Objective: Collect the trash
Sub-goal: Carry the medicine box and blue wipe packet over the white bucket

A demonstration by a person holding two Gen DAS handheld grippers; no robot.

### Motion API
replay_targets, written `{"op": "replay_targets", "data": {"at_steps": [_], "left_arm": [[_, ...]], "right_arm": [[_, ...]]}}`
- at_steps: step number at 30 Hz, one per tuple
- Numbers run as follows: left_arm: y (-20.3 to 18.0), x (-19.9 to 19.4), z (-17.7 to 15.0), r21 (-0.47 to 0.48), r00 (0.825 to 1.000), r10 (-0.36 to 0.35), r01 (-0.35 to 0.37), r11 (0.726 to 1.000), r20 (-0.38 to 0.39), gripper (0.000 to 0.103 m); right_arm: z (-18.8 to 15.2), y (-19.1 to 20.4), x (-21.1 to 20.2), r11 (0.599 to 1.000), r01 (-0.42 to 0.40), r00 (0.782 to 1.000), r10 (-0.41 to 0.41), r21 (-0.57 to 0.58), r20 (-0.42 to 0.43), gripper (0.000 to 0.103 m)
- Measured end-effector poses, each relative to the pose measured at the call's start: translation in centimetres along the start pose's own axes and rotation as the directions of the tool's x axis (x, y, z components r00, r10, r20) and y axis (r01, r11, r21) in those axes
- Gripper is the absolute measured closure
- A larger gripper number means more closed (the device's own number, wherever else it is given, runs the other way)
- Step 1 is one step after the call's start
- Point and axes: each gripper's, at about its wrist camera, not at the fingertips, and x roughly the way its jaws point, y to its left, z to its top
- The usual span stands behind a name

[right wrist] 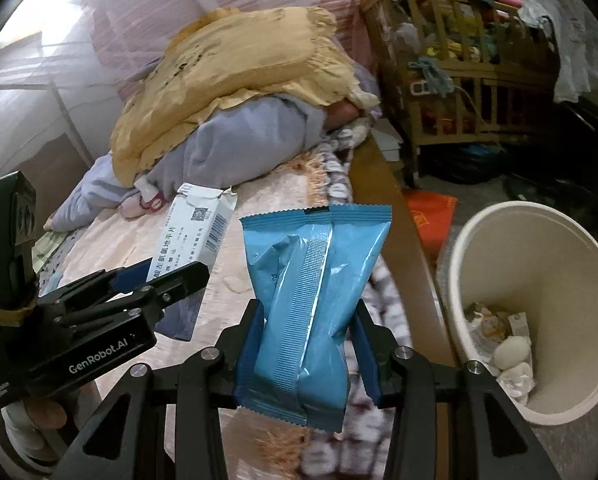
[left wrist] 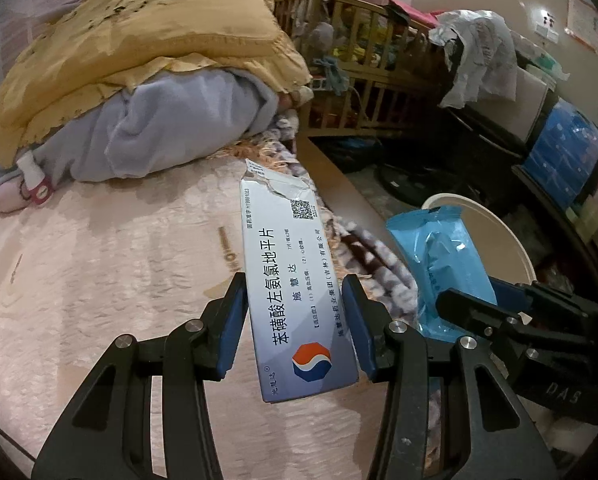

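Right wrist: claw (right wrist: 305, 344) down-tilted, clamping blue packet (right wrist: 311, 300)

Bin (right wrist: 539, 408) right of bed (right wrist: 227, 280), crib (right wrist: 459, 92) behind.

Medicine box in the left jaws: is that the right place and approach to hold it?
Yes, likely. The left gripper clamps the medicine box across its narrow width near the intact logo end, coming in along the box's long axis. The far end is torn open and crumpled, so it would probably crush. Flat, parallel side faces suit the jaws.
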Motion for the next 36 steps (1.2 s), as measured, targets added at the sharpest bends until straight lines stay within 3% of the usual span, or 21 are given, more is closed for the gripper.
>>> {"op": "replay_targets", "data": {"at_steps": [36], "left_arm": [[-9.4,4.1,1.8,0.106,0.993,-0.103,0.108,0.989,-0.053,0.057]], "right_arm": [[-1.5,-11.8,-4.1,0.978,0.152,0.988,-0.155,0.145,0.007,0.061]]}}
